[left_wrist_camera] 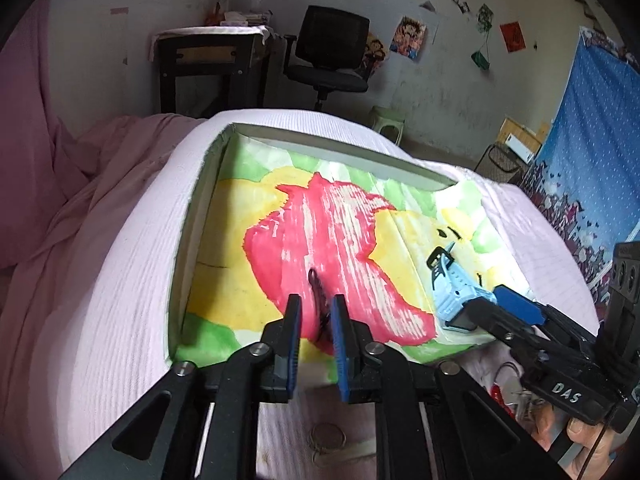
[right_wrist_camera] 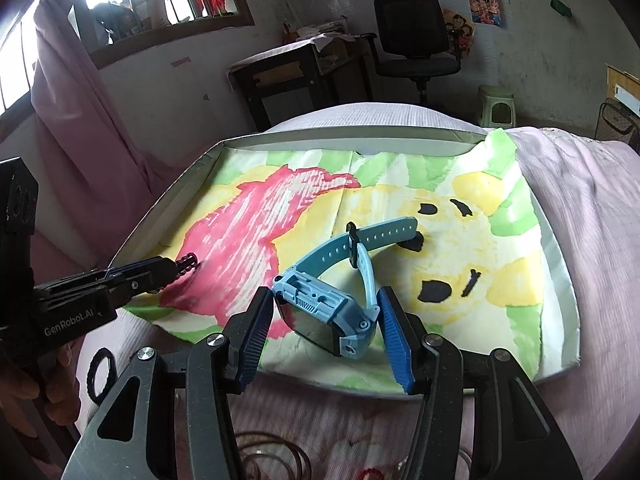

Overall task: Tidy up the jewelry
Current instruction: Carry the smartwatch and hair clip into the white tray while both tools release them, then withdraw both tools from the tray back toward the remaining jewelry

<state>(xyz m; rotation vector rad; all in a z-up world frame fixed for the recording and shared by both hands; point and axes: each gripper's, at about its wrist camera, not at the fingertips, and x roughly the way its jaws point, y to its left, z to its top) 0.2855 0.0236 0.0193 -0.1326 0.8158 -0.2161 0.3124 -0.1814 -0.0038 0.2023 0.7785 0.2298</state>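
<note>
A shallow tray [left_wrist_camera: 192, 240] lined with a painted sheet lies on pink bedding. A short black coiled band [left_wrist_camera: 318, 284] rests on the red patch between the fingers of my left gripper [left_wrist_camera: 317, 312]; the jaws are narrow, and a slit of paper shows beside the band. From the right wrist view the band [right_wrist_camera: 188, 263] pokes out of the left gripper's [right_wrist_camera: 174, 270] tip. A light blue watch [right_wrist_camera: 320, 300] with its strap buckled sits tilted on the sheet, inside my right gripper [right_wrist_camera: 325, 292]. The pads stand just off the watch's ends. The left wrist view shows the watch [left_wrist_camera: 452, 292] at the right gripper's [left_wrist_camera: 484, 298] tip.
On the bedding before the tray lie a black ring [right_wrist_camera: 100, 376], thin bangles [right_wrist_camera: 272, 456] and a red beaded piece [right_wrist_camera: 370, 472]. A thin ring [left_wrist_camera: 326, 436] lies under my left gripper. A hand [left_wrist_camera: 576, 436] holds the right gripper. An office chair [left_wrist_camera: 332, 52] and desk stand beyond.
</note>
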